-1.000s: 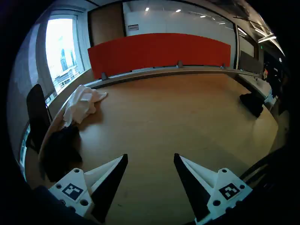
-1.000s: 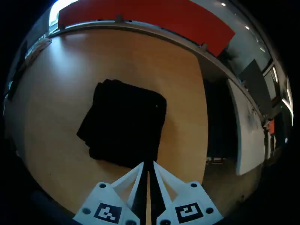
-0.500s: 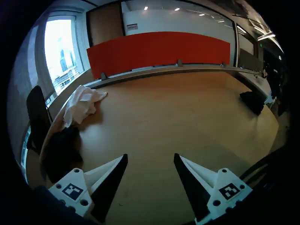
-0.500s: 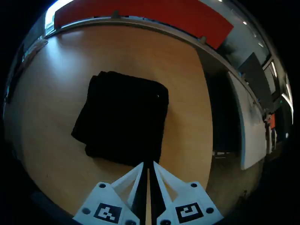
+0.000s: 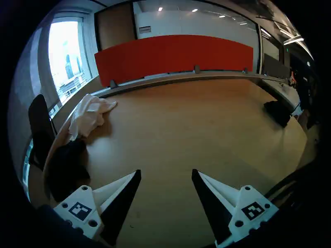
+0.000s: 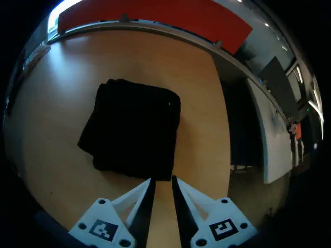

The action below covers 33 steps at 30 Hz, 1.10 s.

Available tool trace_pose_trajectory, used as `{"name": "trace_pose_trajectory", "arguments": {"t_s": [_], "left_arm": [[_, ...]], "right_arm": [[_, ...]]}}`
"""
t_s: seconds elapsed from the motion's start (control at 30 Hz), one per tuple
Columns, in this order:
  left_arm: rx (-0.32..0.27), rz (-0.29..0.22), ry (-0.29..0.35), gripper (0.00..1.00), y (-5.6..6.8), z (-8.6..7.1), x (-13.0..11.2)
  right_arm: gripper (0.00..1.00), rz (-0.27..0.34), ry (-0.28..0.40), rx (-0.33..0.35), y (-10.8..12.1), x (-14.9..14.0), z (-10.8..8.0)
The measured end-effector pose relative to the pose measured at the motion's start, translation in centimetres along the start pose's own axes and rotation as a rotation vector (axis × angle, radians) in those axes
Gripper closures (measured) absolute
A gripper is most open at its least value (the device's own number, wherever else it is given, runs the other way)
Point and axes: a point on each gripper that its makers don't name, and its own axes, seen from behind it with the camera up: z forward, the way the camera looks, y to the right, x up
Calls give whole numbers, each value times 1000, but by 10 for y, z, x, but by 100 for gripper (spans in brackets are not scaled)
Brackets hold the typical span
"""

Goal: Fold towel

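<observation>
Hovering just off the near edge of the black towel [image 6: 132,132], right gripper [image 6: 162,180] has its fingers a narrow gap apart, nothing between them. Towel lies flat on the wooden table [image 6: 53,91] as a squared-off stack, edges roughly lined up. It looks folded, so I'd read the narrow gap as a release, not a grab. Above bare table, left gripper [image 5: 165,177] is spread wide and empty; my guess is it's parked or lined up for the next piece. Off to its left: crumpled white cloth [image 5: 89,115], dark cloth [image 5: 68,165] heaped nearer, chair [image 5: 39,124] behind both. Along the table's far edge: red partition [image 5: 173,56].
</observation>
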Motion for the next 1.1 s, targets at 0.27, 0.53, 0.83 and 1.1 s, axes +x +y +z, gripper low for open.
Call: {"name": "trace_pose_trajectory", "arguments": {"t_s": [0.27, 0.53, 0.83, 1.1], "left_arm": [[-4, -4, 3, 9, 0, 1, 1], [-4, -7, 1, 9, 2, 2, 0], [11, -13, -3, 9, -2, 2, 0], [33, -23, -15, 9, -7, 5, -1]], "right_arm": [[33, 6, 15, -19, 7, -1, -6], [34, 28, 94, 8, 5, 32, -12], [33, 13, 140, 21, 9, 76, -6], [33, 7, 161, 50, 7, 108, 7]]}}
